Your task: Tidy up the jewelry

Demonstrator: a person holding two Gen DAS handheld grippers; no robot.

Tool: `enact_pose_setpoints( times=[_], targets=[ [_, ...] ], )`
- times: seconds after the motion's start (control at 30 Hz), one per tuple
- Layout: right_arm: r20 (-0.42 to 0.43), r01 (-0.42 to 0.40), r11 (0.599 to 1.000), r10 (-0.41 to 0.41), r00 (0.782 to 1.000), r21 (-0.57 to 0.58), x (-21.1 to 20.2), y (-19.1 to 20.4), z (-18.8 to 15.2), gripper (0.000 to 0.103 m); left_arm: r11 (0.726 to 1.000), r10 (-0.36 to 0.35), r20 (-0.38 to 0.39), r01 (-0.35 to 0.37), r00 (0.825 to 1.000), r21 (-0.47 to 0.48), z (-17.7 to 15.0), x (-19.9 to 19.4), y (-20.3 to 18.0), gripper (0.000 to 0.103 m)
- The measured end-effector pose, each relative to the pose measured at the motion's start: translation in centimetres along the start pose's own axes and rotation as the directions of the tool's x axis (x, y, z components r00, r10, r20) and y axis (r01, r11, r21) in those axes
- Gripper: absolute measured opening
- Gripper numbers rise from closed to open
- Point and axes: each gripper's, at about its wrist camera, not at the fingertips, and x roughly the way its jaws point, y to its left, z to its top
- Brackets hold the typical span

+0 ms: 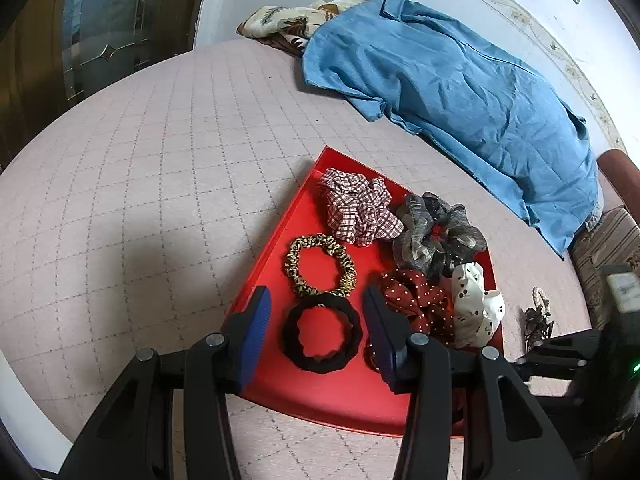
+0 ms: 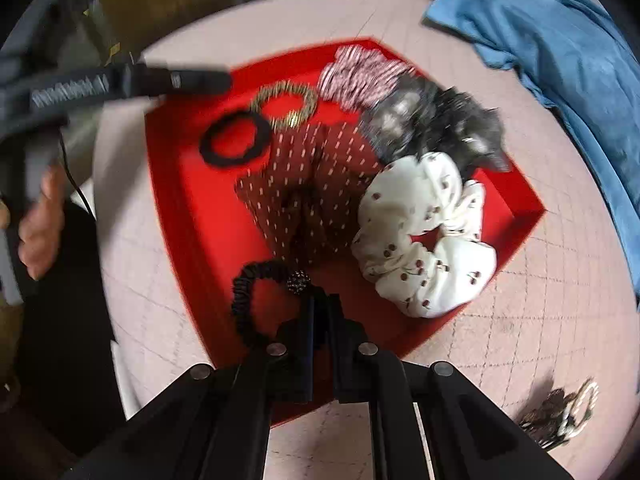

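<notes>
A red tray (image 1: 276, 248) (image 2: 188, 200) lies on the pink quilted bed. It holds a plain black hair tie (image 1: 320, 336) (image 2: 236, 140), a leopard-print tie (image 1: 320, 264) (image 2: 286, 106), and checked (image 1: 356, 212), grey (image 1: 436, 236), red dotted (image 1: 416, 300) (image 2: 316, 184) and white cherry-print (image 1: 476, 308) (image 2: 424, 232) scrunchies. My left gripper (image 1: 318, 304) is open, its jaws on either side of the plain black tie, just above it. My right gripper (image 2: 320, 300) is shut on a black beaded hair tie (image 2: 256, 292), held over the tray's near corner.
A blue cloth (image 1: 460, 80) lies across the far side of the bed over a floral fabric (image 1: 288, 20). A small pile of dark and pearl hair pieces (image 1: 538, 320) (image 2: 560, 416) sits on the bed right of the tray. The right-wrist view is motion-blurred.
</notes>
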Motion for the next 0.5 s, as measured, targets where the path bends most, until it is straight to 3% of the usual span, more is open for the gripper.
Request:
enact_pose_setpoints(
  times=[0.2,0.33,0.37,0.4,0.47,0.5],
  targets=[
    [0.186,-0.031,0.988,0.003,0.983,0.150,-7.2,-2.7,-3.3,0.007,1.000,-0.006,-0.008,0.006,1.000,-0.001,0.0,0.2,-0.2,0.046],
    [0.214,0.026,0.968,-0.082,0.973,0.250,-10.4,-5.2,-7.9,0.008,1.000,-0.012,-0.009,0.013,1.000,0.019,-0.2,0.3,-1.0,0.047],
    [0.202,0.067,0.955,-0.129,0.971,0.290,-10.8,-6.2,-9.5,0.017,1.000,-0.012,-0.008,0.012,1.000,0.027,-0.2,0.2,-1.2,0.047],
    [0.184,0.097,0.941,-0.163,0.969,0.324,-11.0,-6.7,-10.7,0.043,0.999,-0.014,-0.005,0.014,1.000,0.035,-0.3,0.2,-1.5,0.047],
    [0.167,0.138,0.891,-0.230,0.959,0.432,-11.7,-9.2,-14.2,0.077,0.999,-0.020,0.001,0.020,1.000,0.044,-0.5,-0.1,-2.0,0.047],
    [0.169,0.136,0.864,-0.245,0.955,0.485,-12.1,-10.4,-15.9,0.078,0.999,-0.024,0.005,0.024,1.000,0.045,-0.5,-0.3,-2.2,0.047]
  ],
)
